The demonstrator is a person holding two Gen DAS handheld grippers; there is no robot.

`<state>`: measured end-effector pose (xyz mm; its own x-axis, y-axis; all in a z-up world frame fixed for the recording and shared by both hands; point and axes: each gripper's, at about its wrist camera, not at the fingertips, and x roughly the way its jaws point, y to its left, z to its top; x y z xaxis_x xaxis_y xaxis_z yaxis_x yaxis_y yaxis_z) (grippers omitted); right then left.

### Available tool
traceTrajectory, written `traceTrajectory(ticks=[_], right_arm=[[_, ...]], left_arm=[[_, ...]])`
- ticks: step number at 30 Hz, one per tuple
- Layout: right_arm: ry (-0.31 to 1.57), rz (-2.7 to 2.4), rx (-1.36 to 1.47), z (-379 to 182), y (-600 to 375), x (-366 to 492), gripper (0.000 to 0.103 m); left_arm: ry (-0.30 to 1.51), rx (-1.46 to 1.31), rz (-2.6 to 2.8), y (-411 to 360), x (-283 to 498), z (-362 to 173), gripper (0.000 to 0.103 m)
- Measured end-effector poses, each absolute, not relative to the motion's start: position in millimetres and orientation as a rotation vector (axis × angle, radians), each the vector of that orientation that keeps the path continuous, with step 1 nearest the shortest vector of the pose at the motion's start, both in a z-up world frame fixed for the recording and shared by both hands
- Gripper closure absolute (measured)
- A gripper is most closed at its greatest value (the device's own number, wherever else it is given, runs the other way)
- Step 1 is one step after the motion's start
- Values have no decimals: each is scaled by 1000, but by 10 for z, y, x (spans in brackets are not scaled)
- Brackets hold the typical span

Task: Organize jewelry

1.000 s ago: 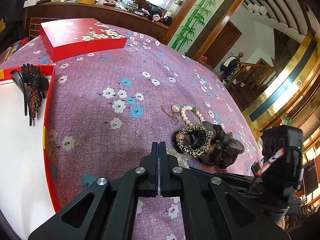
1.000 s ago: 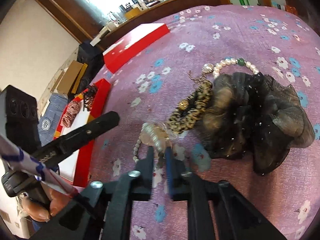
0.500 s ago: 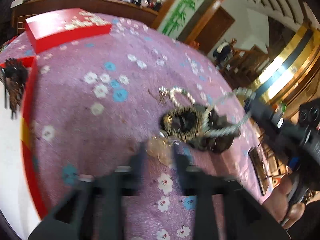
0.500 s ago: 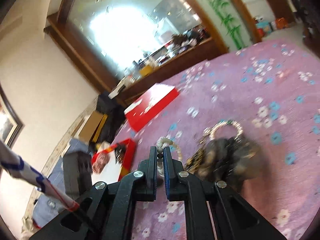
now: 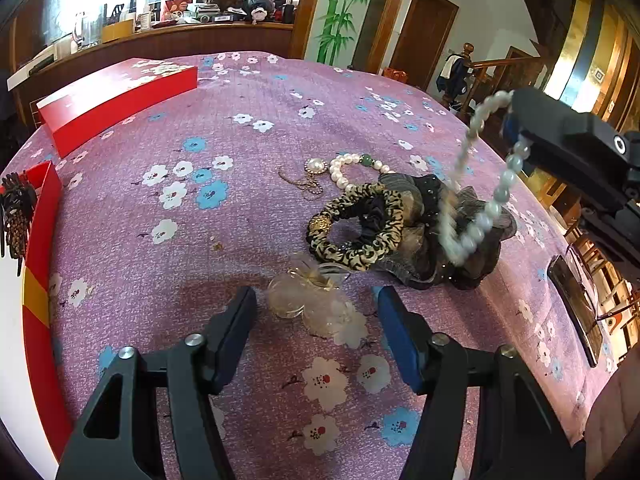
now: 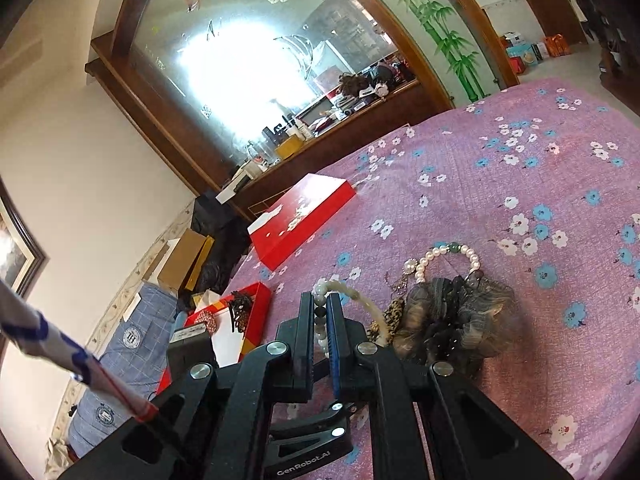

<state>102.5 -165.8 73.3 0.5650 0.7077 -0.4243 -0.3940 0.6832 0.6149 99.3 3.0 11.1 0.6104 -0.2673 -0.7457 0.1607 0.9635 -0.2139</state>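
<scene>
a: how do the jaws of the left gripper [image 5: 314,312] stand?
b: apart and closing, low in the left wrist view. a clear glassy clip [image 5: 308,300], two rounded lobes with a gold bow, lies between them on the cloth [image 5: 256,216]. the pads don't press on it.

a: and the right gripper [image 6: 319,320]?
b: jaws together, clamped on a bead bracelet [image 6: 340,296]. in the left wrist view, at right, the bracelet [image 5: 480,200] hangs from it in a loop of smooth pale green-white beads, partly blurred.

a: what else lies on the cloth?
b: at centre, a leopard-print scrunchie [image 5: 356,224], soft and ring-shaped, touching a dark gauzy ruffled scrunchie [image 5: 440,240]. above them a pearl bracelet [image 5: 356,164] with one green bead, and a thin gold chain [image 5: 300,180] beside a round pearl pendant [image 5: 316,166].

a: the cloth itself?
b: purple, woven, printed with white and blue flowers. a flat red lid [image 5: 116,100] sits upper left. at the left edge a red tray [image 5: 40,240], white inside, holds a black claw clip [image 5: 16,212].
</scene>
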Motion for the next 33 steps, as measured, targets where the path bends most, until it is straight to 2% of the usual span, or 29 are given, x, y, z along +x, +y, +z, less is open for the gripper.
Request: traceTrajectory(ticks=[1,5,13,33], right_arm=[[710,679,489,729,-1651,1023,96],[713,682,485,719,-1639,1022,96],[719,681,469,701,-1598,1025,96],[729,689,438,668,-1508,999,96]], left_arm=[[883,-134,-256,32,993,108,62],[869,-107,-243,17,983,144,62],[716,-100,-166,154,804,461,61],[650,-26,7,257,766,546,61]])
